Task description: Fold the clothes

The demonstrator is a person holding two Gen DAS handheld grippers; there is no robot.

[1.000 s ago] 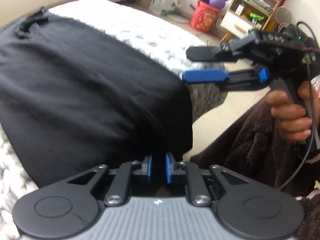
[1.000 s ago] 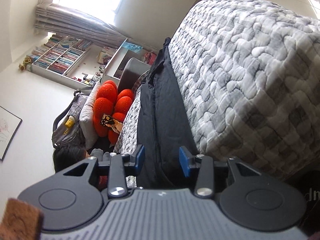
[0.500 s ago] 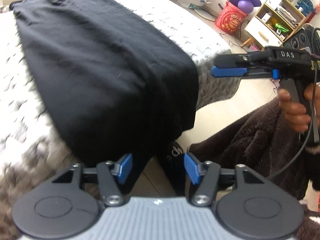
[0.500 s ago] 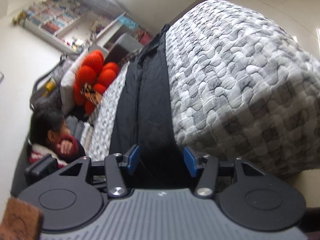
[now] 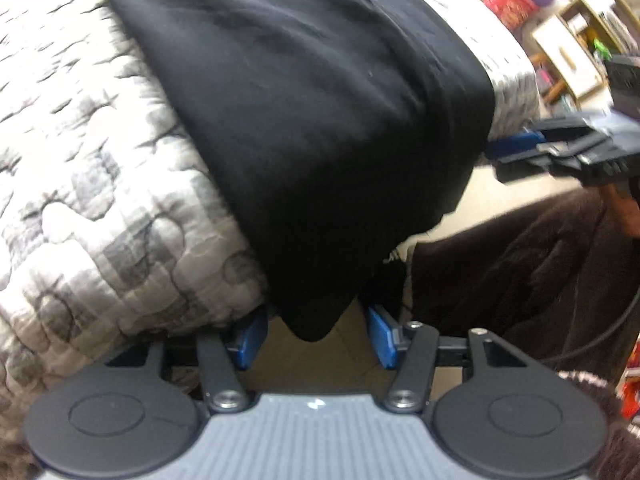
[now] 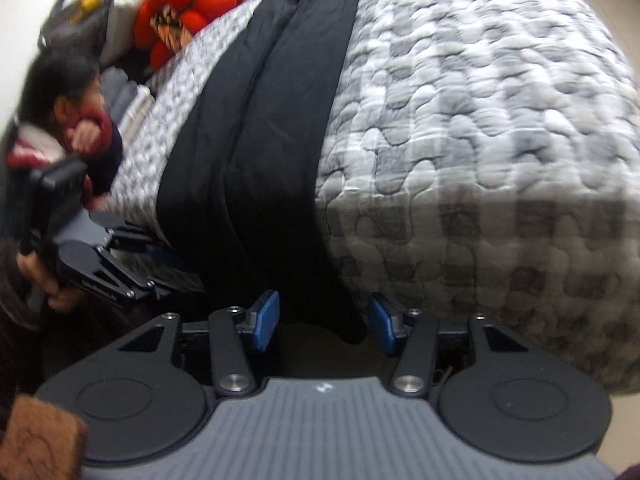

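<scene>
Here the black garment (image 5: pixel 304 112) lies along the quilted bed (image 5: pixel 80 152), its near corners hanging over the edge. The left tool (image 5: pixel 314 338) and right tool (image 6: pixel 324 322) are both released, each with a hanging corner between its parted fingers.

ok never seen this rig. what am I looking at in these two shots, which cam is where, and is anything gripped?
There is no robot arm here. A person holds a handheld two-finger gripper in each hand, and each one carries a fisheye camera looking forward along its fingers. The grey and black shape at the bottom of each picture is that gripper's own body, with blue pads on the fingers.

The left wrist view shows the left gripper, jaws open. The right gripper appears at its right edge. The right wrist view shows the right gripper, also open, with the left one and the hand holding it at its left edge.

A black garment lies along a bed covered by a grey and white quilt, with its end hanging over the bed's edge. A hanging corner dips between each gripper's open pads, but nothing is gripped.
</scene>
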